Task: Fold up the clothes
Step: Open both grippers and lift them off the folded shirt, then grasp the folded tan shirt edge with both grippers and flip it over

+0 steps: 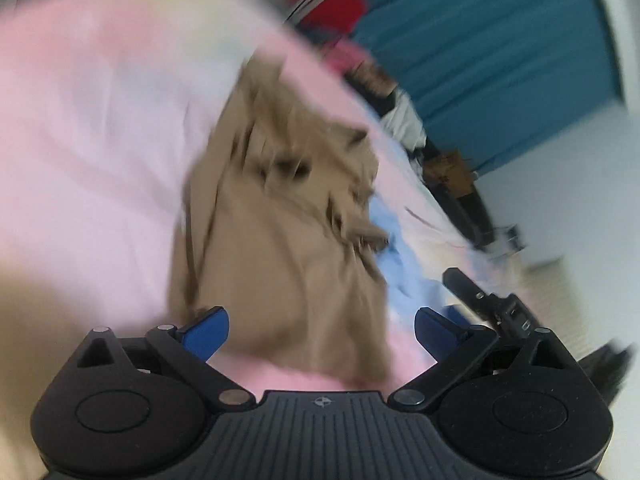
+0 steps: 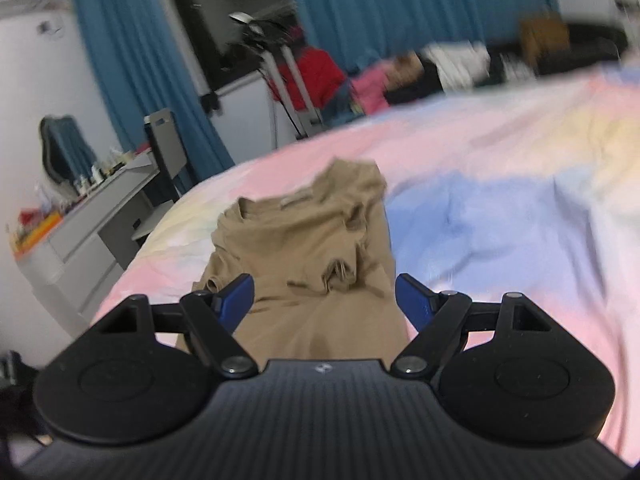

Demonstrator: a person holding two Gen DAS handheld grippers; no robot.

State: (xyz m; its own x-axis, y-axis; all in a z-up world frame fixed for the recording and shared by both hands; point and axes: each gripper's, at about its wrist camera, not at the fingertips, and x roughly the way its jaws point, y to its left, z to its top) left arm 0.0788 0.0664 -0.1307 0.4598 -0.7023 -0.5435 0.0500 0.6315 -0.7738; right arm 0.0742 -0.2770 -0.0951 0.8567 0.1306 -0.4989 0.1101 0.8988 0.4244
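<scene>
Both grippers, left and right, hover spread and empty over a rumpled tan shirt ahead, seemingly poised to grasp.

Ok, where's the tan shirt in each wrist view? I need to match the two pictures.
Left wrist: the tan shirt fills the centre, blurred, running up from between the open left tongs.
Right wrist: lower centre, collar at the far end, its near end between the open right tongs.
Shared landmark: the blue patch of the pastel bedspread, just right of the shirt in both.
</scene>
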